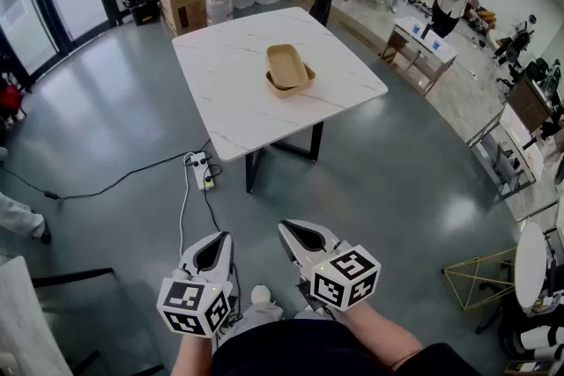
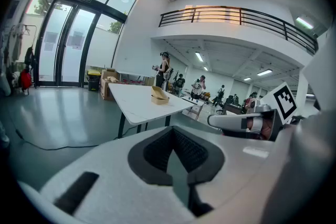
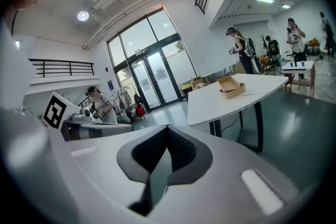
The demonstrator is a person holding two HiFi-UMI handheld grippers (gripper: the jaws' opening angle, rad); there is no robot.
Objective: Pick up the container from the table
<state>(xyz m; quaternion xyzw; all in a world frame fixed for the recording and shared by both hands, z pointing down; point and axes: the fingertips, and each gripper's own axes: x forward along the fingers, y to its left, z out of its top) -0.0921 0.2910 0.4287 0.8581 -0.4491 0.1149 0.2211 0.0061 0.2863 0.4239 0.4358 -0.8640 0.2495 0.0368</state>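
Grey floor surrounds a white table (image 1: 220,106) in the head view. The tan container (image 1: 288,69) sits near its middle, well ahead of the left gripper (image 1: 218,240) and right gripper (image 1: 291,232). In the left gripper view, the jaws are pressed together with nothing between them. The right gripper view shows the same.

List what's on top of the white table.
A tan container sits askew on a second tan tray, near the middle of the table. The upper one looks empty; the lower tray's inside is covered.
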